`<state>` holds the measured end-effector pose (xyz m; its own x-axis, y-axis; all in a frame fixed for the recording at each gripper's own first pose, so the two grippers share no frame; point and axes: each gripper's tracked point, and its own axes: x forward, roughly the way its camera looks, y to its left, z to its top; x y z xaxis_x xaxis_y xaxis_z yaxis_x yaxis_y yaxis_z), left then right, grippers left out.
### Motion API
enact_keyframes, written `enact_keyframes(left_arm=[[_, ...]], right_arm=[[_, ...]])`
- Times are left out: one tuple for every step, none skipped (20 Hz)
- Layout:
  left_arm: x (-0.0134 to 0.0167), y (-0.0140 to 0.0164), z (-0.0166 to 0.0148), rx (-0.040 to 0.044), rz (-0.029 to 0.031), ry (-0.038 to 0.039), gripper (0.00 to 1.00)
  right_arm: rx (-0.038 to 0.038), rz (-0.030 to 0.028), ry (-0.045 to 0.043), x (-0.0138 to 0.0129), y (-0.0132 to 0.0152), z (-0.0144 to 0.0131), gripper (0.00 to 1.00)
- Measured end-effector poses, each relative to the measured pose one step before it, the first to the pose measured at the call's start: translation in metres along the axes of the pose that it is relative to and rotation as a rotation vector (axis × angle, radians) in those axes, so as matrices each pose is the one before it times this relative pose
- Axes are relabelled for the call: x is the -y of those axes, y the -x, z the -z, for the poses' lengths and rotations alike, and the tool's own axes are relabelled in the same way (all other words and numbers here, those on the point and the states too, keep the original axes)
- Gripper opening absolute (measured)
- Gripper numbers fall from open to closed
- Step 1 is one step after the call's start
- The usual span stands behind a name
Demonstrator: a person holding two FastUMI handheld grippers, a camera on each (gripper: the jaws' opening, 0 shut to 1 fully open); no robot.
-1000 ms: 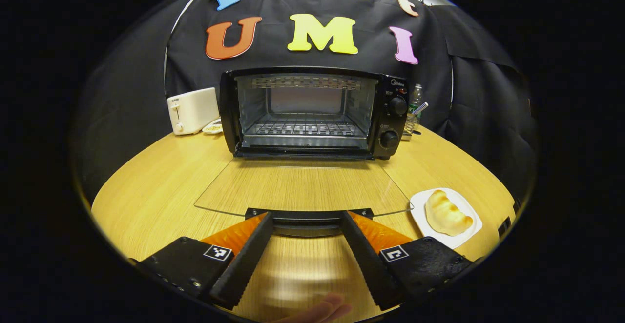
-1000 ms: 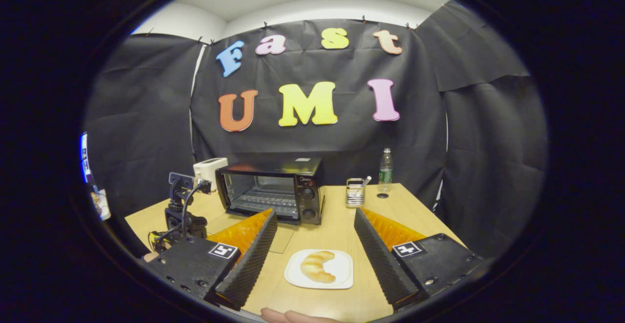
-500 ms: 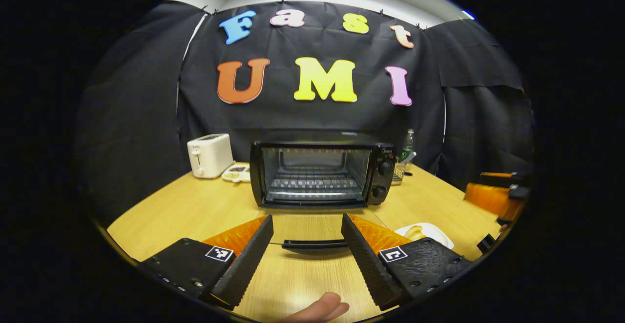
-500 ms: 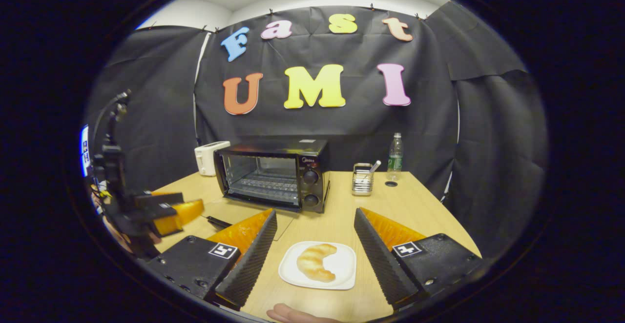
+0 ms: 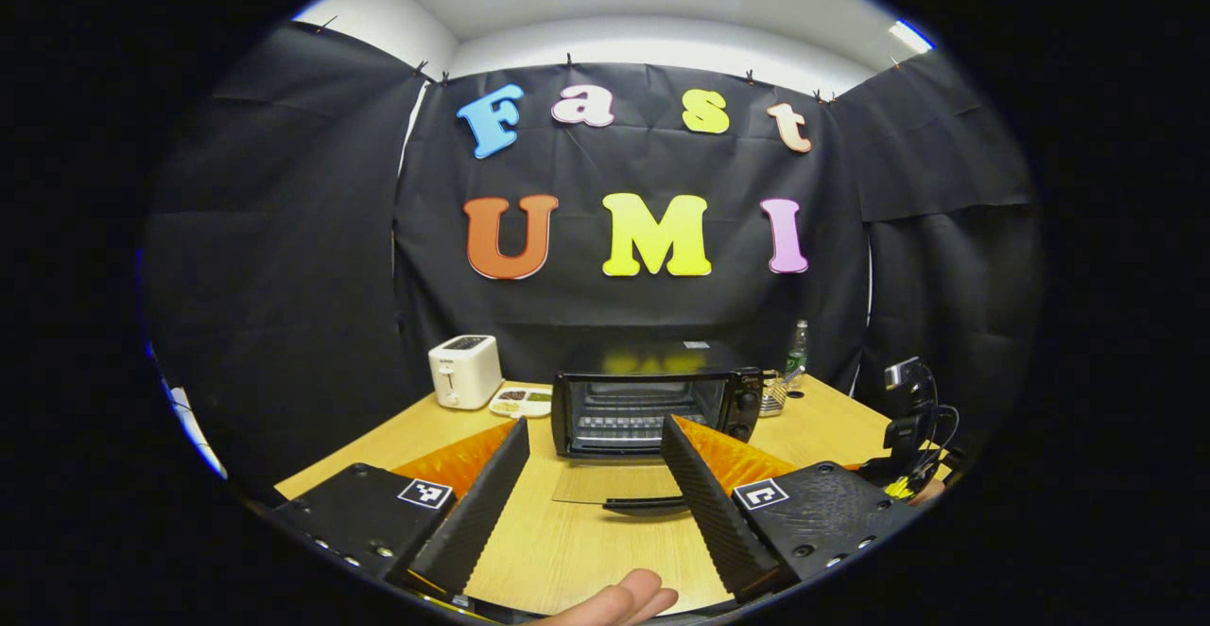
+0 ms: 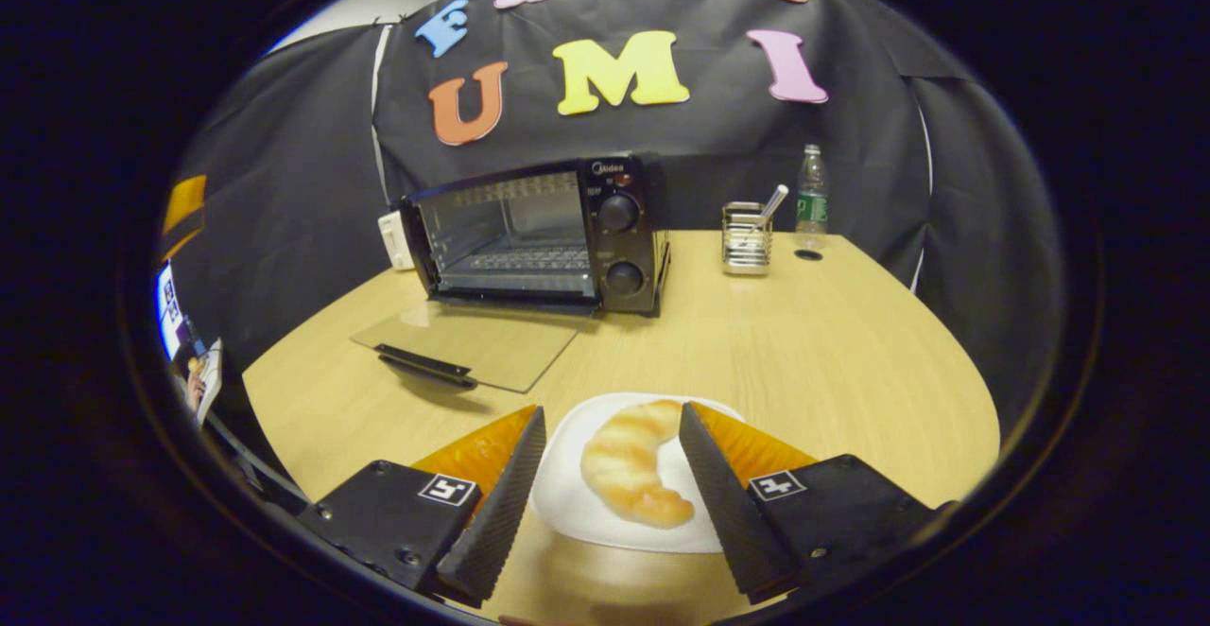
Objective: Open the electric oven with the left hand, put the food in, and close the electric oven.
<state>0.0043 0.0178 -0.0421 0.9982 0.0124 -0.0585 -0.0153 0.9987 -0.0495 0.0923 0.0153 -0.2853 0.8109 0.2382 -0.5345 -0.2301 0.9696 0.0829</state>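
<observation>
The black electric oven (image 5: 652,397) (image 6: 544,234) stands at the back of the wooden table with its glass door (image 6: 468,342) folded flat down and its handle (image 5: 648,505) toward me. My left gripper (image 5: 596,489) is open, held back from the door handle with nothing between its fingers. A golden croissant (image 6: 629,460) lies on a white plate (image 6: 577,503) on the table. My right gripper (image 6: 605,475) is open and low over the plate, one finger on each side of the croissant, apart from it. The right gripper's camera mount (image 5: 907,427) appears at the right of the left gripper view.
A white toaster (image 5: 463,371) and a small dish (image 5: 520,402) sit left of the oven. A wire utensil holder (image 6: 747,236) and a water bottle (image 6: 810,200) stand to its right. A person's fingertip (image 5: 614,599) shows at the bottom edge.
My left gripper has pulled back and up from the open oven door. My right gripper has come down and forward, so the croissant now lies between its fingers.
</observation>
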Motion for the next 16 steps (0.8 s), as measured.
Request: enact_keyframes(left_arm=[[-0.00485, 0.006, -0.00617, 0.01396, -0.00838, -0.00513, 0.93], [-0.00136, 0.00582, -0.00427, 0.01277, -0.00262, 0.00052, 0.93], [-0.00059, 0.00511, -0.00298, 0.00941, 0.00591, 0.00136, 0.92], [0.00009, 0.00314, -0.00161, 0.00521, 0.01038, -0.00161, 0.92], [-0.00201, 0.00315, -0.00091, 0.00077, 0.00737, 0.00161, 0.92], [-0.00201, 0.00184, 0.00137, -0.00371, 0.00127, 0.00458, 0.92], [-0.00383, 0.0008, 0.00154, -0.00346, -0.00345, 0.00929, 0.92], [-0.00292, 0.00013, 0.00081, -0.00232, -0.0012, 0.00649, 0.92], [-0.00242, -0.00012, 0.00185, -0.00286, -0.0007, 0.00864, 0.92], [-0.00074, -0.00109, 0.00131, -0.00088, 0.00523, 0.00703, 0.93], [0.0017, -0.0026, 0.00217, -0.00218, 0.0126, 0.00648, 0.93], [-0.00145, -0.00194, 0.0036, -0.00687, 0.00002, 0.00786, 0.92], [-0.00674, -0.00182, 0.00535, -0.00871, -0.01031, -0.00425, 0.92], [-0.00689, -0.00226, 0.00424, -0.00553, -0.01568, -0.00933, 0.92], [-0.00416, -0.00291, 0.00409, -0.00537, -0.0122, -0.00394, 0.92], [-0.00227, 0.00006, 0.0028, -0.00749, -0.00101, 0.00556, 0.92]], right_arm=[[-0.01925, 0.0019, -0.00531, 0.00069, -0.0056, 0.00632, 0.86], [-0.02191, 0.00366, -0.00724, 0.00188, -0.00647, 0.00381, 0.86], [-0.02212, 0.00654, -0.00158, 0.00096, -0.00632, 0.00232, 0.85], [-0.02686, 0.01635, -0.00423, 0.00287, -0.00358, 0.00334, 0.8], [-0.01384, 0.00476, 0.0098, -0.00134, -0.00332, 0.00304, 0.75], [-0.00559, 0.0103, 0.01426, 0.00044, -0.00219, -0.00032, 0.7], [-0.02112, 0.02165, 0.00918, 0.00374, -0.00148, 0.00436, 0.67], [-0.03172, 0.00566, -0.02917, 0.00119, -0.00122, 0.00587, 0.67], [0.0158, 0.00357, -0.01004, -0.00091, 0.00192, -0.00353, 0.65], [-0.01658, -0.00346, -0.00737, -0.00079, -0.00016, 0.00099, 0.63], [0.0033, 0.00667, -0.02005, -0.0001, 0.00442, -0.00005, 0.6], [0.011, -0.01284, -0.01429, -0.00402, 0.0048, -0.00395, 0.6], [0.01672, -0.02105, -0.00965, -0.00658, 0.00569, -0.00631, 0.58], [0.01447, -0.01798, -0.00155, -0.00721, 0.00682, -0.00732, 0.57], [0.01558, -0.01608, 0.00483, -0.00721, 0.00732, -0.00763, 0.56], [0.01802, -0.00965, 0.00608, -0.00727, 0.00601, -0.0099, 0.56]])
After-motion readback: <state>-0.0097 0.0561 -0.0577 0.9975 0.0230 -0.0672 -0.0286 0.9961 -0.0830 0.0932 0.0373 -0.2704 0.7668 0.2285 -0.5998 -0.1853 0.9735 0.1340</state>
